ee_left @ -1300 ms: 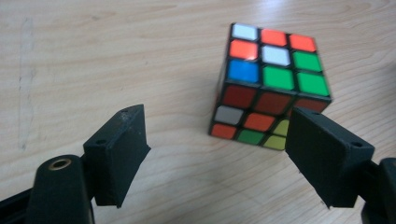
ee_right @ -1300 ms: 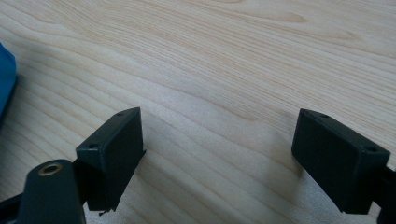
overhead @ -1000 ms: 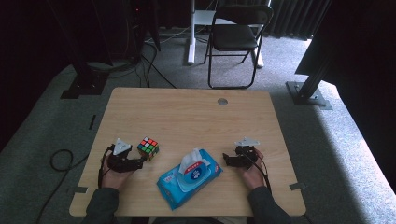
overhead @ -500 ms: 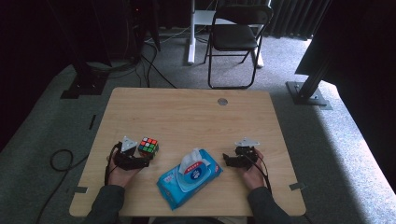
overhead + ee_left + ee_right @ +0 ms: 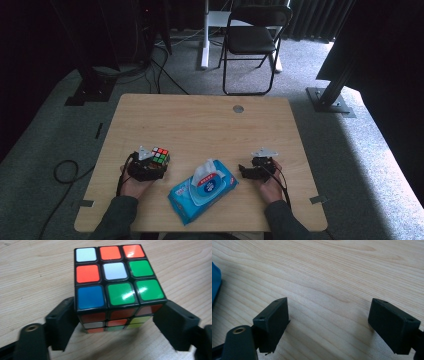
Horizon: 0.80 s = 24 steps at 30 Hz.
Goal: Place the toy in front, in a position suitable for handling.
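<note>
A scrambled Rubik's cube [image 5: 159, 155] [image 5: 115, 282] sits on the wooden table [image 5: 210, 127] at the front left. My left gripper [image 5: 156, 165] [image 5: 117, 315] lies flat behind it in a person's left hand. Its jaws have just been closing, and the cube's near end is between them. Both black pads [image 5: 65, 315] rest against the cube's sides, and the cube still stands on the table. My right gripper [image 5: 243, 171] [image 5: 328, 320] lies at the front right in the other hand, open, with bare wood between its fingers.
A blue pack of wet wipes [image 5: 202, 190] lies between the two hands near the front edge; its blue corner [image 5: 215, 282] lies left of the right gripper. A folding chair [image 5: 252, 40] stands on the carpet beyond the table. A round grommet [image 5: 238, 108] sits at the table's back.
My left gripper has slid right and forward up to the cube, which now stands between its jaws. The right gripper has not moved.
</note>
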{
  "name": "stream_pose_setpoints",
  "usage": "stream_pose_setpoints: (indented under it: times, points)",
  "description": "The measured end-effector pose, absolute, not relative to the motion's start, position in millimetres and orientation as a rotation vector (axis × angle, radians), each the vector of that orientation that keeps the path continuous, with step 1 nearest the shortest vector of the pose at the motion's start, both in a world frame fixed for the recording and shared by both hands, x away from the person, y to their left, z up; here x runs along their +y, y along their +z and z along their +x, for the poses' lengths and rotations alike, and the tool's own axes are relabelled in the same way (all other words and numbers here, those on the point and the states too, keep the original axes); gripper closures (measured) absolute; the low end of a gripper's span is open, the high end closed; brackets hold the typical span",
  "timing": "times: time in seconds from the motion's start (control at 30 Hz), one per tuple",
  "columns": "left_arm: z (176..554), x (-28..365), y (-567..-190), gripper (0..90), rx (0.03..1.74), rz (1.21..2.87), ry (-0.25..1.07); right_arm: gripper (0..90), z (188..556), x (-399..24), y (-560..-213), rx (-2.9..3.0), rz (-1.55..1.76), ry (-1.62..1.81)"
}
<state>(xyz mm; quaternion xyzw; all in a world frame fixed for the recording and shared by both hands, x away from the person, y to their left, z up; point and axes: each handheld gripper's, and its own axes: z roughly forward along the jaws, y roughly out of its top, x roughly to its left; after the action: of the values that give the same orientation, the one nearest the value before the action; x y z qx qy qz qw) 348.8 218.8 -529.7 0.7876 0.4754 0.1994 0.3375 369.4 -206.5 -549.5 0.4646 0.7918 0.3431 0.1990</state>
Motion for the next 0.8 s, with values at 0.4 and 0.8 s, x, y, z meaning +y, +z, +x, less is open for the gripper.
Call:
stream_pose_setpoints:
  times: [0.4, 0.8]
  points:
    - [347.7, 222.7, -527.0, 32.7, 1.237, 2.029, 0.531, 16.4, 369.6, -206.4, -549.6, 2.213, 1.299, 0.960]
    - [347.7, 221.1, -523.9, 34.4, 1.239, 2.051, 0.547, 16.4, 369.6, -206.4, -549.6, 2.214, 1.299, 0.960]
